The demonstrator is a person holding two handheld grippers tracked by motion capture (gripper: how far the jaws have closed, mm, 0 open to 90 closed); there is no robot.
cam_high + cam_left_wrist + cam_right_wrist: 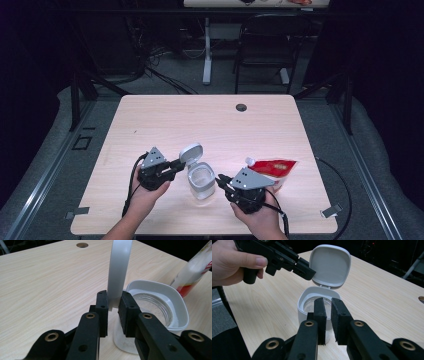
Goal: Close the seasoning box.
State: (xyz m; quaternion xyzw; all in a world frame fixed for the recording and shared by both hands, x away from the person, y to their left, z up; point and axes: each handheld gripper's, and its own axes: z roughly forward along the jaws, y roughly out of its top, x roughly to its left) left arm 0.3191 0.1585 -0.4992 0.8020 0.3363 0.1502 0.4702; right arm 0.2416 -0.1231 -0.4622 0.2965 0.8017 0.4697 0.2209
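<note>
Two grippers work the jar [201,181]: left gripper [113,305] pinches its thin, stiff flip lid [119,272]; right gripper [328,315] hangs slightly parted, empty; glass looks fragile.

far tabletop [200,120] free (pouch [272,167] blocks right)

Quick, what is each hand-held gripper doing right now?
Left hand-held gripper: shut on the raised lid of the jar.
Right hand-held gripper: jaws slightly apart at the jar's near rim, holding nothing.
</note>
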